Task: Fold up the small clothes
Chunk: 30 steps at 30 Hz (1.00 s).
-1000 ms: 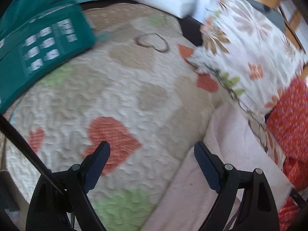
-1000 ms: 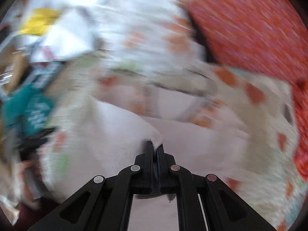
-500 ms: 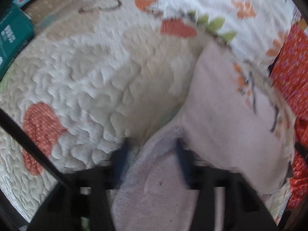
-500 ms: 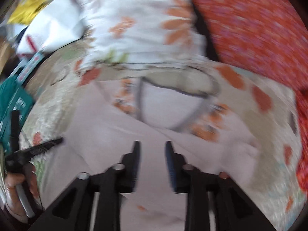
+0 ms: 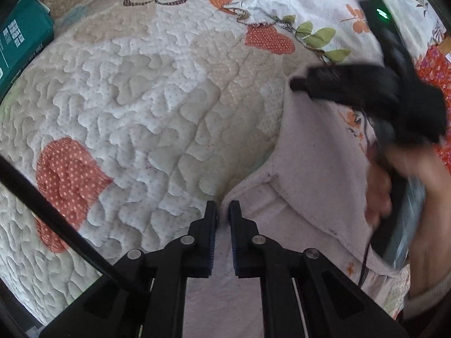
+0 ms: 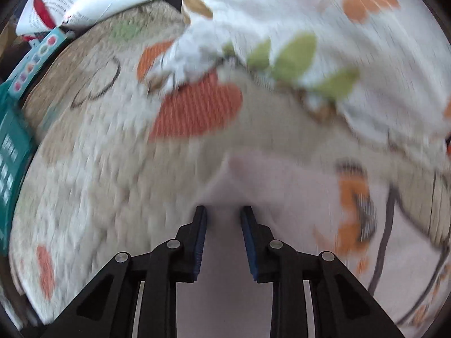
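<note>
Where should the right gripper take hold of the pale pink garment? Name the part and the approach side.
Grip the pale pink garment at its far corner, just ahead of the right gripper, coming in low from the garment side. The corner lies flat on the quilt, so a thin edge is free. The left gripper already pinches another edge.

My left gripper is matt black plastic with small shiny metal pins, its pads ribbed blue rubber. The pale pink garment looks like soft, slightly fuzzy cloth. The quilt is puckered, stitched cotton, matt. The teal box looks like smooth printed cardboard.
</note>
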{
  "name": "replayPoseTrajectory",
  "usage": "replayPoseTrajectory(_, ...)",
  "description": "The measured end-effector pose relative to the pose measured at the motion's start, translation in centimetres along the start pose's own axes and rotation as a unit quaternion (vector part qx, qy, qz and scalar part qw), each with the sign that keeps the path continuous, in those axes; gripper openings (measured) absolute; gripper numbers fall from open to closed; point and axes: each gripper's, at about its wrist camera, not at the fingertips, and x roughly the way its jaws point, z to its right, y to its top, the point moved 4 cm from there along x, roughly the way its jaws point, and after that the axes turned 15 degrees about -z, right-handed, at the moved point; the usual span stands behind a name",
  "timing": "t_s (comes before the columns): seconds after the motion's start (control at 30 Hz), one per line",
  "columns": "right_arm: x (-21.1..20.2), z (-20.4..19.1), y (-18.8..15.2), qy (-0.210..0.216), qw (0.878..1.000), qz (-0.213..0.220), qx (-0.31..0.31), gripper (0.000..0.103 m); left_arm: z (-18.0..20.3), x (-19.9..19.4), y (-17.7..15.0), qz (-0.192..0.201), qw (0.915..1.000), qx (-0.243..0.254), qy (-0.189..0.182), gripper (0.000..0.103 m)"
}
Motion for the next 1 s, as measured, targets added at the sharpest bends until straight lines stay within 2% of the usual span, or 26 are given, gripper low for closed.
replayPoseTrajectory(0.1, -0.4, -0.1, 1.4, -0.006, 1.000, -0.003, 0.012, 0.033, -0.3, -0.7, -0.2, 0.011, 0.9999, -0.002, 0.010, 0.012)
replayPoseTrajectory(0.2, -3.3, 0.2, 0.0, -0.001, 1.000, 0.020, 0.011, 0.034, -0.4, -1.7, -0.6, 0.026, 0.9996, -0.002, 0.011, 0.013)
replayPoseTrajectory(0.23, -4.0, 0.5, -0.6, 0.003, 1.000, 0.024, 0.009, 0.034, -0.4, -2.2, -0.7, 0.033, 0.9994, 0.001, 0.013, 0.018)
replayPoseTrajectory(0.27, -5.2, 1.2, -1.8, 0.008, 1.000, 0.027, 0.008, 0.034, -0.5, -2.6, -0.8, 0.040, 0.9991, 0.001, 0.017, 0.027)
replayPoseTrajectory(0.37, -8.7, 4.3, -6.4, 0.010, 0.999, 0.031, 0.015, 0.034, -1.0, -3.4, -1.1, 0.052, 0.9985, -0.007, 0.016, 0.039)
replayPoseTrajectory(0.4, -9.5, 5.5, -7.3, 0.006, 0.999, 0.032, 0.019, 0.034, -1.4, -3.6, -1.1, 0.052, 0.9985, -0.011, 0.012, 0.039)
replayPoseTrajectory(0.47, -11.8, 9.4, -11.9, -0.003, 0.998, 0.039, 0.047, 0.034, -2.0, -3.7, -1.1, 0.051, 0.9985, -0.022, 0.005, 0.044)
replayPoseTrajectory(0.5, -12.6, 10.6, -13.1, -0.007, 0.997, 0.043, 0.061, 0.034, -2.3, -3.8, -1.2, 0.050, 0.9983, -0.030, 0.000, 0.046)
replayPoseTrajectory(0.53, -13.9, 13.2, -16.0, -0.019, 0.994, 0.052, 0.090, 0.034, -2.5, -3.8, -1.0, 0.051, 0.9981, -0.035, -0.002, 0.047)
replayPoseTrajectory(0.63, -15.8, 18.2, -21.7, -0.056, 0.987, 0.060, 0.141, 0.035, -2.9, -3.8, -1.1, 0.052, 0.9976, -0.044, -0.002, 0.049)
replayPoseTrajectory(0.73, -16.4, 22.2, -27.3, -0.059, 0.978, 0.060, 0.192, 0.035, -2.4, -3.5, -1.1, 0.054, 0.9976, -0.045, 0.001, 0.052)
replayPoseTrajectory(0.83, -16.4, 24.1, -30.3, -0.039, 0.972, 0.070, 0.219, 0.035, -1.6, -3.2, -1.4, 0.053, 0.9979, -0.038, 0.006, 0.052)
replayPoseTrajectory(0.93, -16.2, 23.8, -31.2, -0.026, 0.971, 0.091, 0.220, 0.035, -0.6, -3.1, -1.6, 0.054, 0.9981, -0.031, 0.001, 0.053)
replayPoseTrajectory(1.0, -16.0, 23.1, -31.1, -0.014, 0.972, 0.102, 0.210, 0.043, 0.3, -2.9, -1.5, 0.051, 0.9983, -0.026, -0.008, 0.053)
